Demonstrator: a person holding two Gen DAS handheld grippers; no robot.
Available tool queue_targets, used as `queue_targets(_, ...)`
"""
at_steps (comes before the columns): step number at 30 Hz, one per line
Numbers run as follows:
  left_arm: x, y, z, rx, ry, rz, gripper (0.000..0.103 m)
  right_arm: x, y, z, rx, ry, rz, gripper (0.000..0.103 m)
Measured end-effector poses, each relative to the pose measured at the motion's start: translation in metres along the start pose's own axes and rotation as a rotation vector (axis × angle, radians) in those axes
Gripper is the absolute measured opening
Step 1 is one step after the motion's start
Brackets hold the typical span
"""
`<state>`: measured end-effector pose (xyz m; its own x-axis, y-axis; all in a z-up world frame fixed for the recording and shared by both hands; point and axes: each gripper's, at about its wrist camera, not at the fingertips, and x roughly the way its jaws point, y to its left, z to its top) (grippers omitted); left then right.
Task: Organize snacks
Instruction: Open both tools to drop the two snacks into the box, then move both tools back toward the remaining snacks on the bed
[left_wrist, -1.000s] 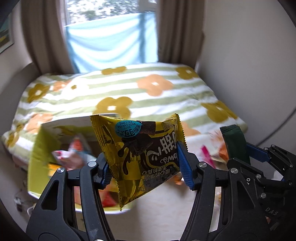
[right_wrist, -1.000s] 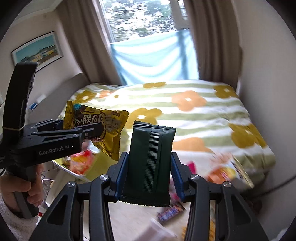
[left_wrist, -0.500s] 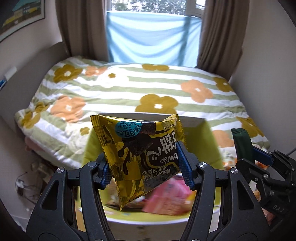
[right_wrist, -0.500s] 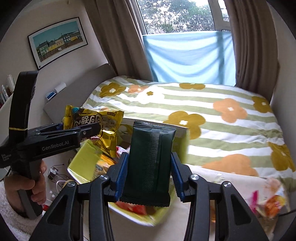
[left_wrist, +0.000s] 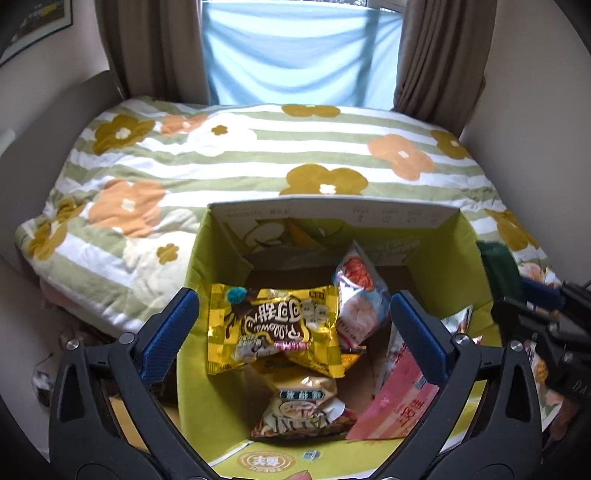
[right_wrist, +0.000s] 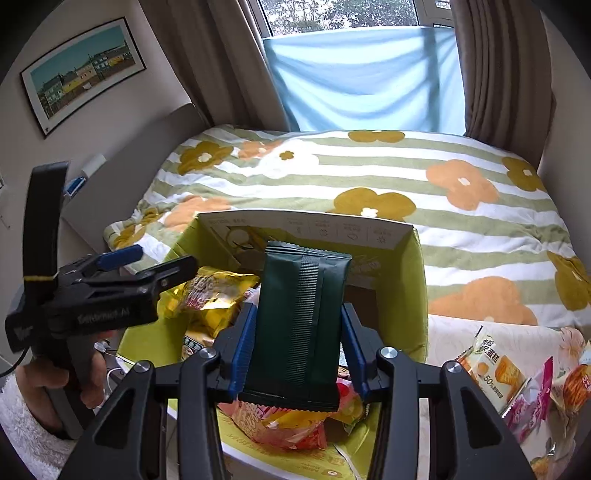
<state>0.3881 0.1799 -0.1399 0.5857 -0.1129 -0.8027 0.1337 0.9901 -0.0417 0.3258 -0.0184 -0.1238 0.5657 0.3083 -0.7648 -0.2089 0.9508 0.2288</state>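
Note:
A yellow-green cardboard box (left_wrist: 207, 254) stands open in front of the bed, with several snack packs inside. My left gripper (left_wrist: 291, 332) is open above the box. A yellow chocolate snack pack (left_wrist: 273, 328) lies free on the pile below it, clear of both fingers. The pack also shows in the right wrist view (right_wrist: 210, 295). My right gripper (right_wrist: 299, 354) is shut on a dark green snack pack (right_wrist: 299, 317), held upright over the box (right_wrist: 417, 295). The left gripper (right_wrist: 144, 269) shows at the left there.
A pink pack (left_wrist: 399, 402), a white-and-red pack (left_wrist: 358, 288) and a beige pack (left_wrist: 303, 410) lie in the box. More snacks (right_wrist: 495, 369) lie on the surface right of the box. The flowered bed (right_wrist: 369, 177) is behind.
My left gripper has opened and the yellow pack has dropped into the box. Both grippers have moved over the box. The right gripper still holds the green pack.

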Motion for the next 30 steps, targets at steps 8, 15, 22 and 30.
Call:
queue_targets(8, 0.000, 0.012, -0.024, -0.062, 0.058, -0.033, 0.103, 0.007, -0.004, -0.002, 0.005, 0.028, -0.005, 0.041)
queue_targets(15, -0.004, 0.010, -0.023, -0.067, 0.059, -0.043, 0.103, 0.022, -0.008, 0.010, 0.009, 0.061, -0.010, 0.041)
queue_targets(22, -0.008, 0.005, -0.029, -0.059, 0.070, -0.038, 0.103, 0.022, -0.009, 0.004, -0.006, 0.050, -0.072, 0.103)
queue_targets(30, -0.023, 0.003, -0.033, -0.065, 0.051, -0.026, 0.103, 0.006, -0.002, -0.005, -0.038, 0.034, -0.089, 0.103)
